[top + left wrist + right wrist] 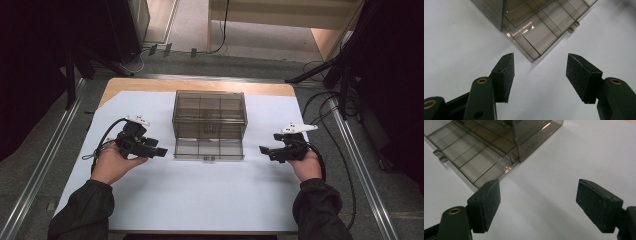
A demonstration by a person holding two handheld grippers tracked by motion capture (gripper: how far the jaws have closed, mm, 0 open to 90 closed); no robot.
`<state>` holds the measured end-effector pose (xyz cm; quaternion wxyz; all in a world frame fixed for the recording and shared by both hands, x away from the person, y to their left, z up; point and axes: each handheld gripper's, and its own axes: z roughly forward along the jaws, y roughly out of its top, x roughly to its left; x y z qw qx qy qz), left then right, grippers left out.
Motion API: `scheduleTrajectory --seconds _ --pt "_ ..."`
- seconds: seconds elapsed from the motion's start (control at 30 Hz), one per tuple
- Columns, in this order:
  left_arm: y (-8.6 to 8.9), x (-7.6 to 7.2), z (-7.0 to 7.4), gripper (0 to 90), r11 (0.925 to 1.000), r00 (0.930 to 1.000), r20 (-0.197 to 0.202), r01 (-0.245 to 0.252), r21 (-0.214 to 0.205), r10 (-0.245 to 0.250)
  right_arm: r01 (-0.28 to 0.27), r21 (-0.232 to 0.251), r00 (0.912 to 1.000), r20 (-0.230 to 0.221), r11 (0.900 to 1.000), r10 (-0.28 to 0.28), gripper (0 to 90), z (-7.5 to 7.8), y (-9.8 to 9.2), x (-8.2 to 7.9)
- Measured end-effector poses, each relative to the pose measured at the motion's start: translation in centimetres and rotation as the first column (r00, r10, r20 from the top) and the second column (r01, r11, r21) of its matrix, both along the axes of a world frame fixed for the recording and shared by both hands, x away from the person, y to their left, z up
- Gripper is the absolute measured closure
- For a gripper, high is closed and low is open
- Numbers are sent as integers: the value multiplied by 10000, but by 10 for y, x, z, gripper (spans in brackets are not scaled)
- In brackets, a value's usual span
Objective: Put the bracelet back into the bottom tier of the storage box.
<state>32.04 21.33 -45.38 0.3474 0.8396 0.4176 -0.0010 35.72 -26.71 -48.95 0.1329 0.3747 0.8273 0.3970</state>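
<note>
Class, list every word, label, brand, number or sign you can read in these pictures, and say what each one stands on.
None: no readable text appears anywhere.
The smoky transparent plastic compartment box bears no label.
The white sheet covering the table is blank.
The left gripper and the right gripper carry no markings that can be made out.

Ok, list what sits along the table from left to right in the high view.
Left gripper, jaws open → smoky clear compartment box with its front flap folded down → right gripper, jaws open. All over the white table cover.
</note>
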Motion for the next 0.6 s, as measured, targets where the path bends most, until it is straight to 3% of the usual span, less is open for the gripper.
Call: scheduleTrajectory --seconds 0.13,0.43,0.6 --pt "1 2 0 415 9996 9999 -36 -154 226 154 -11 23 10000 60 10000 11 209 1 -1 -2" --pt "9 6 1 409 9988 9990 -95 -438 220 440 51 91 9999 128 9999 -53 208 2 -3 -7" --pt "14 8 1 473 9987 9991 -105 -410 301 413 110 143 9999 113 9998 -111 208 1 -2 -7"
